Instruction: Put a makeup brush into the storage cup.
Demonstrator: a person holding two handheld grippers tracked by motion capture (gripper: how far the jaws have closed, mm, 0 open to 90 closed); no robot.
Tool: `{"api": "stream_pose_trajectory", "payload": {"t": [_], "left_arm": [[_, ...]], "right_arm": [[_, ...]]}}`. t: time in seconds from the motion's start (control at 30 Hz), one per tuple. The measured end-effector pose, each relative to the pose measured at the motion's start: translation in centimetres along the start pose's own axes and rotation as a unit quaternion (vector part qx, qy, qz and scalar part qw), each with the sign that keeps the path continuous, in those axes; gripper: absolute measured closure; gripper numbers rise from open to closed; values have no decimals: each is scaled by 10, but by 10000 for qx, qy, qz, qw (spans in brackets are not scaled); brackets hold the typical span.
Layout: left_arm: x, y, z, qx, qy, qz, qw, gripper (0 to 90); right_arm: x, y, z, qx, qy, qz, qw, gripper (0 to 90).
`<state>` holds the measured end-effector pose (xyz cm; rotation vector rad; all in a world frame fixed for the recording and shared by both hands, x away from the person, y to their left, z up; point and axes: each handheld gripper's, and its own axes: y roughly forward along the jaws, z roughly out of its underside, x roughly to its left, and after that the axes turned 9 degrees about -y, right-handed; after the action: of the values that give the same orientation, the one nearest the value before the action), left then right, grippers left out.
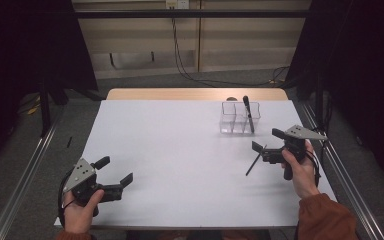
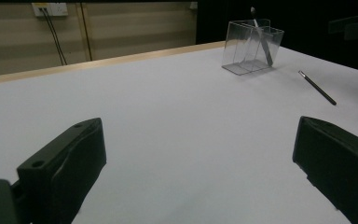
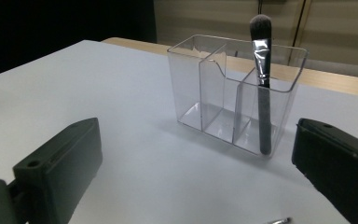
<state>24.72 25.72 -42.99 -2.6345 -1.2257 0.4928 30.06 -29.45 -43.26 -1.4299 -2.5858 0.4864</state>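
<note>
A clear three-compartment organizer (image 1: 232, 120) (image 2: 242, 51) (image 3: 214, 93) stands at the table's back right. A dark makeup brush (image 1: 248, 113) (image 2: 262, 44) (image 3: 262, 93) stands bristles-up in its right compartment. A thin dark pencil-like stick (image 1: 254, 163) (image 2: 318, 87) lies flat on the table; its silvery tip (image 3: 279, 220) shows below the right gripper. My right gripper (image 1: 267, 140) (image 3: 198, 158) is open, hovering over the stick's far end and facing the organizer. Near the front left corner my left gripper (image 1: 115, 170) (image 2: 198, 158) is open and holds nothing.
The white table (image 1: 180, 150) has a wooden strip (image 1: 180, 94) along its far edge. Metal rails (image 1: 30, 160) run down both sides. Cables (image 1: 180, 55) hang on the wall behind. Dark curtains flank the table.
</note>
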Motion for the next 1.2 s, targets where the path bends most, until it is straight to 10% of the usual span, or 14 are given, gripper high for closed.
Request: {"api": "stream_pose_trajectory", "payload": {"t": [1.2], "left_arm": [[-3, -5, 1, -50, -31, -26, 10000, 26]], "right_arm": [[28, -73, 45, -92, -142, 323, 9993, 10]]}}
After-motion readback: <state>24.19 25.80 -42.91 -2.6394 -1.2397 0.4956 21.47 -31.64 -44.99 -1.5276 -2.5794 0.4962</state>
